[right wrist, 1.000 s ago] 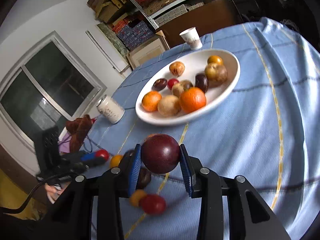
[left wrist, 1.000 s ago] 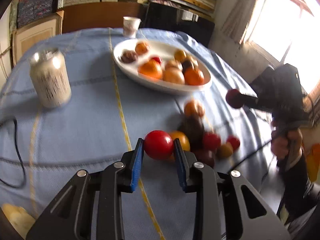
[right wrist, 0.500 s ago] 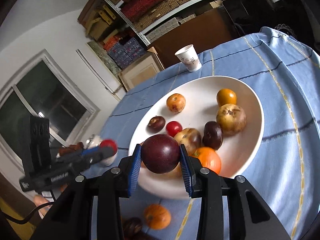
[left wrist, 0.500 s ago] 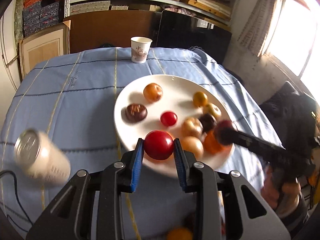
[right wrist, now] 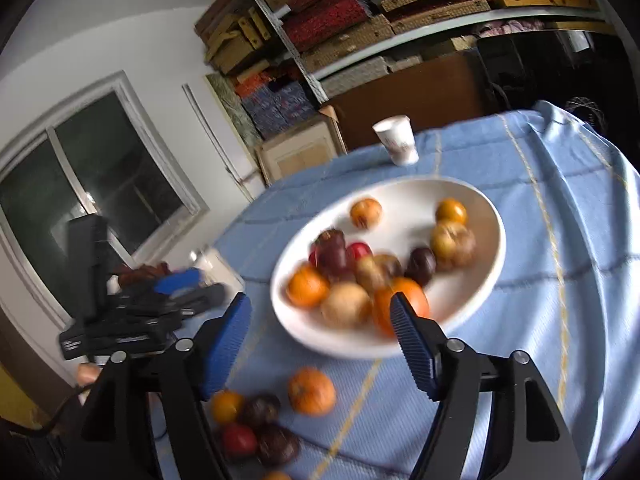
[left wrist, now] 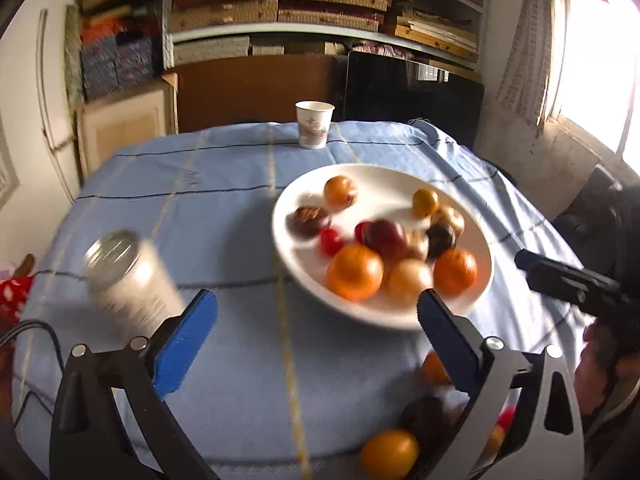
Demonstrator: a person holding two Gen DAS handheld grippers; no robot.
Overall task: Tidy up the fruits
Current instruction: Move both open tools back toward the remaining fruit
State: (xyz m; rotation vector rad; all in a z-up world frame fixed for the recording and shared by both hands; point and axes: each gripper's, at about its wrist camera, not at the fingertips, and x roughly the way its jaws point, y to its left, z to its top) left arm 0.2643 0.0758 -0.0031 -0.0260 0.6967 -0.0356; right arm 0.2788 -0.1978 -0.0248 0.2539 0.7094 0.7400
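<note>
Left wrist view: left gripper (left wrist: 316,316) w/ jaws wide apart, nothing between them; jaws just been opening. Half a sec ago clamped on a red fruit, now no longer there. A red fruit (left wrist: 330,241) and a dark red plum (left wrist: 385,239) now sit mid-plate among the oranges; can't tell for sure which one came from which gripper, picture blurred. White plate (left wrist: 400,184) lies ahead of the fingers on the blue tablecloth (left wrist: 200,184), can (left wrist: 128,280) near the left finger, paper cup (left wrist: 314,124) at the far edge. Leftover fruit pile (left wrist: 390,456) on the cloth at bottom right.

Right wrist view: right gripper (right wrist: 320,336) also spread, empty, jaws just been opening; dark plum held half a sec ago now gone from between the pads. Gripper hangs just short of the plate's near rim. Loose fruit on the cloth below left.
</note>
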